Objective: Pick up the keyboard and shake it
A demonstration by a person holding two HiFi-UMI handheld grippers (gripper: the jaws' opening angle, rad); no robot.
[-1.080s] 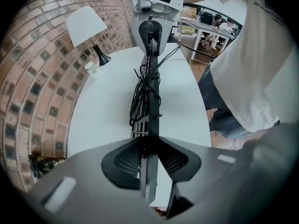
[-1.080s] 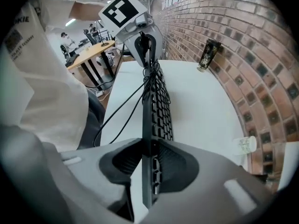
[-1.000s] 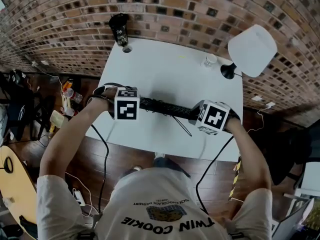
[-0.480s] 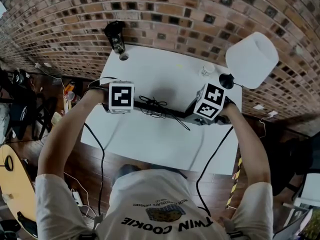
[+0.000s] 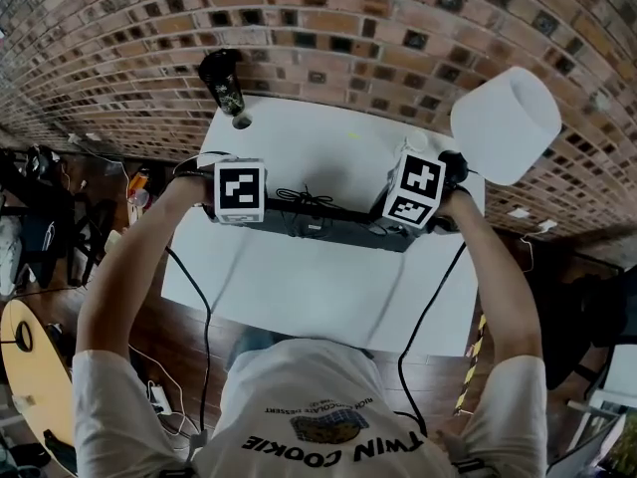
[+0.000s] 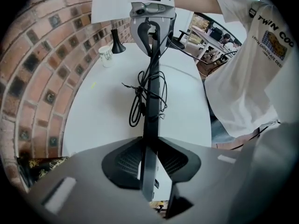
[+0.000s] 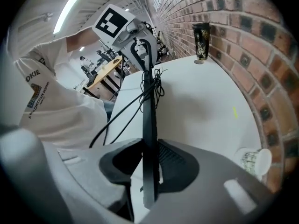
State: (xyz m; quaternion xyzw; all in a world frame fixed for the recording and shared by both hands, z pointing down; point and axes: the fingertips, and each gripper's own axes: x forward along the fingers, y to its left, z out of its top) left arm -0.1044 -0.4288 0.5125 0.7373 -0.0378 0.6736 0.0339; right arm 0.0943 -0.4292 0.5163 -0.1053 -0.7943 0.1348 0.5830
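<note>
A black keyboard (image 5: 328, 229) hangs in the air over the white table (image 5: 299, 292), held by its two short ends. My left gripper (image 5: 261, 215) is shut on its left end and my right gripper (image 5: 390, 229) on its right end. In the left gripper view the keyboard (image 6: 150, 101) runs edge-on from my gripper (image 6: 148, 160) to the right gripper (image 6: 150, 17). Its coiled black cable (image 6: 138, 104) dangles beside it. In the right gripper view the keyboard (image 7: 148, 111) is pinched in my gripper (image 7: 150, 164), with the left gripper (image 7: 140, 43) at its far end.
A dark patterned tumbler (image 5: 224, 80) stands at the table's far left corner by the brick wall. A white paper cup (image 6: 106, 56) and a lamp with a white shade (image 5: 506, 122) are at the far right. Cables hang off the table's near edge.
Both grippers have carried the keyboard up and away from the person, toward the wall. It has tipped, showing a broader face to the head view.
</note>
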